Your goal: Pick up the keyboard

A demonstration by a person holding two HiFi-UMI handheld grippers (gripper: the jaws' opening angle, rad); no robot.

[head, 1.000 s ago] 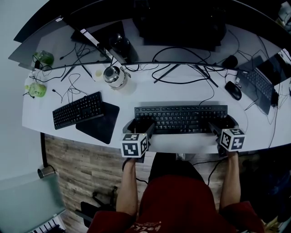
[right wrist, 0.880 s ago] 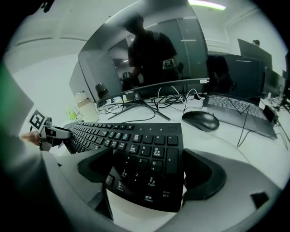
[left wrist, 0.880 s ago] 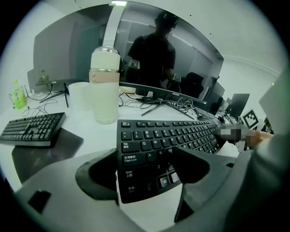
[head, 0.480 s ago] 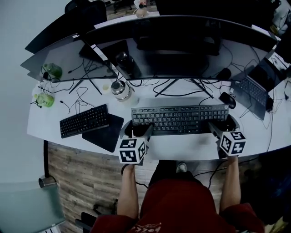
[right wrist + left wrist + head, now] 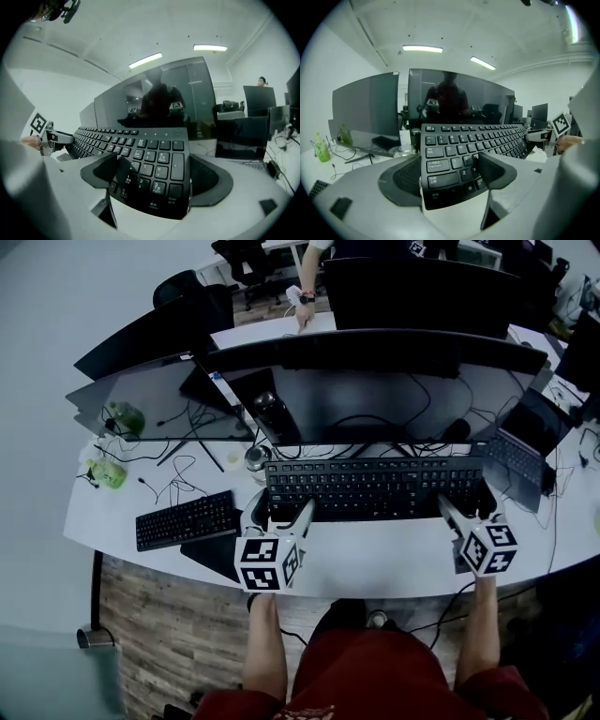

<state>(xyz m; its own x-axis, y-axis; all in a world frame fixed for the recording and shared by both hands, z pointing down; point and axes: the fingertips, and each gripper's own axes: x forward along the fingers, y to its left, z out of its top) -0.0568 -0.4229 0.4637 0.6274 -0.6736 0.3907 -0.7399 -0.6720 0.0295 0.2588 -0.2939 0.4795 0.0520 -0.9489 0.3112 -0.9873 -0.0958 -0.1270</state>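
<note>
Both short ends of the keyboard point(image 5: 375, 488) are clamped, and it is held clear of the surface point(image 5: 375, 557), at 12 o'clock from the person. Left tongs point(image 5: 281, 514) pinch its Caps Lock end at 9 o'clock; right tongs point(image 5: 464, 510) pinch the number-pad end at 3 o'clock, with the monitor point(image 5: 375, 381) just behind.

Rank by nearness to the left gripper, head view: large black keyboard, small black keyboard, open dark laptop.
1. The large black keyboard, gripped at its left end by the left gripper.
2. The small black keyboard, lying to the gripper's left.
3. The open dark laptop, far right.
</note>
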